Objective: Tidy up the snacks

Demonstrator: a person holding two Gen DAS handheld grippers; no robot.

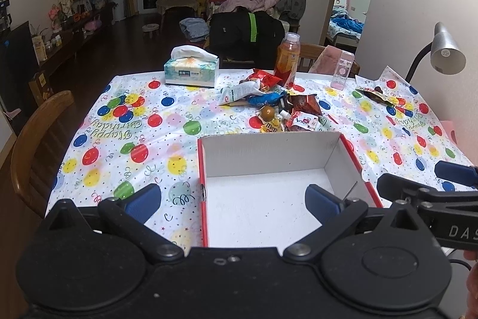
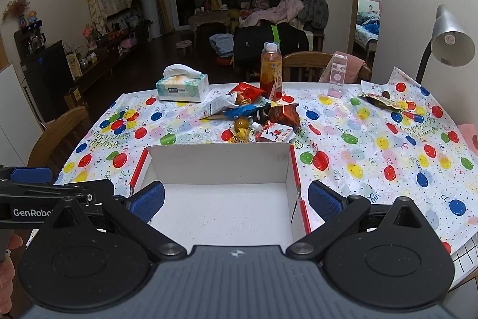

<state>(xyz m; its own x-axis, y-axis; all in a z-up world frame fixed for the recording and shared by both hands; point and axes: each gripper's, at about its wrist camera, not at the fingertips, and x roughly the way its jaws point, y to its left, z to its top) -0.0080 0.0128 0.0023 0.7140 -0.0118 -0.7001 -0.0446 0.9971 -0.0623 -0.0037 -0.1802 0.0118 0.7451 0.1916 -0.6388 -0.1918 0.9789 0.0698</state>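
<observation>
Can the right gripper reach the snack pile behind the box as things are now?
Probably yes. The right gripper is open and holds nothing, and the snack pile lies uncovered just beyond the empty box; it must only pass over the box's far wall.

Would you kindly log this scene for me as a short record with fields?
surface: table with balloon tablecloth
box: white box with red sides, open, nothing inside
snacks: pile just beyond the box; one packet apart at far right
bottle: orange, upright behind the pile
tissues: tissue box, far left
left gripper: jaws open, holding nothing, over the box's left wall
right gripper: jaws open, holding nothing, above the box
</observation>
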